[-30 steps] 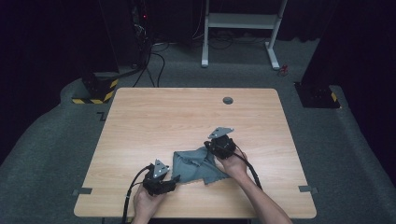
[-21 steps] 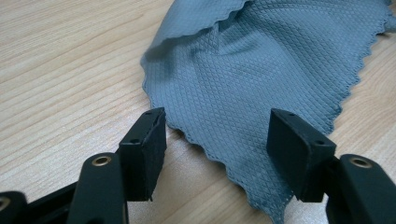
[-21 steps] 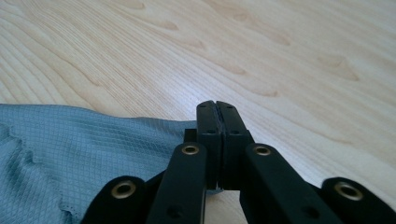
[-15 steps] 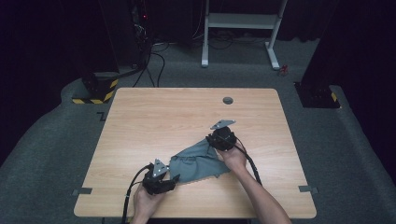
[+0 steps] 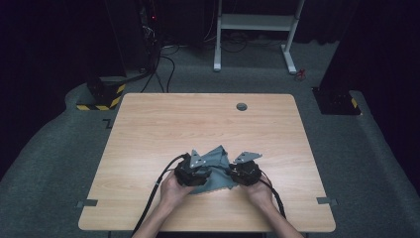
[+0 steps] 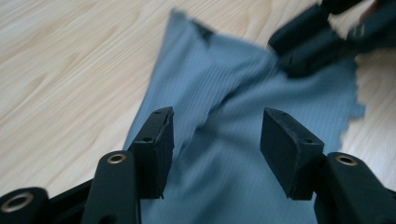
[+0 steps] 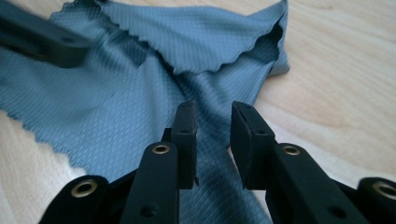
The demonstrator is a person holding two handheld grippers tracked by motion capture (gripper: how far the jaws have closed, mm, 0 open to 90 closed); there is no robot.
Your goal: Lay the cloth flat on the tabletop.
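Dark room, grey carpet, white desk frame (image 5: 257,22) at back. Pale wood surface (image 5: 163,124). Blue cloth (image 5: 218,159) crumpled near front edge — long axis unclear. Left claw (image 6: 215,135) apart, closing; right claw (image 7: 212,135) opening — both released, over cloth.

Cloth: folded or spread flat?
Folded. In the right gripper view, one zigzag-edged flap of the cloth lies over the layer beneath, with creases; not flat.
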